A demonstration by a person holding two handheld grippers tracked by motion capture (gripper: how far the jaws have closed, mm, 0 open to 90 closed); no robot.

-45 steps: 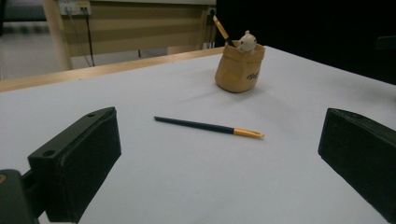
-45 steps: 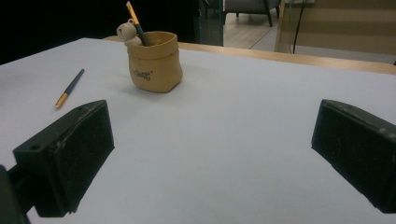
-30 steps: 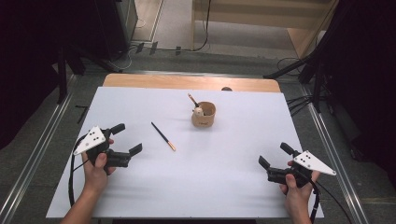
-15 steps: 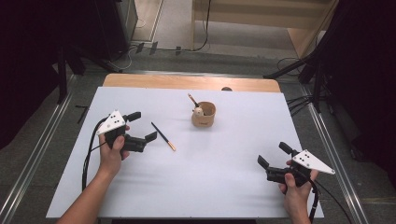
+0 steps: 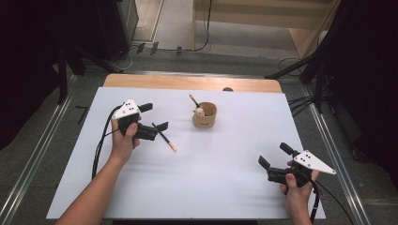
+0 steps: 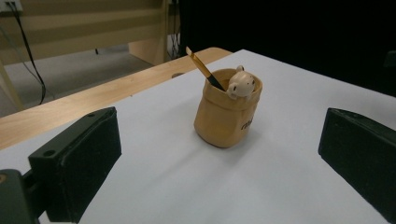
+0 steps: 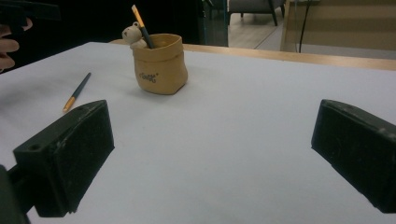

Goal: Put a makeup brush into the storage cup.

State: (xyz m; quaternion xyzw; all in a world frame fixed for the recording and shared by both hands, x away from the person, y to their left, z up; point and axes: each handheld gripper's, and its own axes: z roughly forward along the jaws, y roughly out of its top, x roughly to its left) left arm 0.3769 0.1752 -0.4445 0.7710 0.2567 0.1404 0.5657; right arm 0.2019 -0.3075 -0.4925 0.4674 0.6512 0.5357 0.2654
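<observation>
The left tool (image 5: pixel 157 119) hangs with jaws spread wide, empty, just over the dark end of a slim black, orange-tipped pencil (image 5: pixel 165 138) lying on the white surface (image 5: pixel 225 178). The right tool (image 5: pixel 273 157) rests released, well apart near the front edge. A tan pouch-shaped holder (image 5: pixel 204 115) stands beyond the pencil.

On the white table (image 5: pixel 225 183), 1 tan pen holder (image 5: pixel 204 117) and 1 loose pencil (image 5: pixel 166 138) are the obstacles between wide bare stretches.

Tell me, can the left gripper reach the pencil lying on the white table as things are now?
Probably yes. The left gripper is open and right next to the dark end of the pencil, with nothing lying between them; the pen holder stands off to the side.
</observation>
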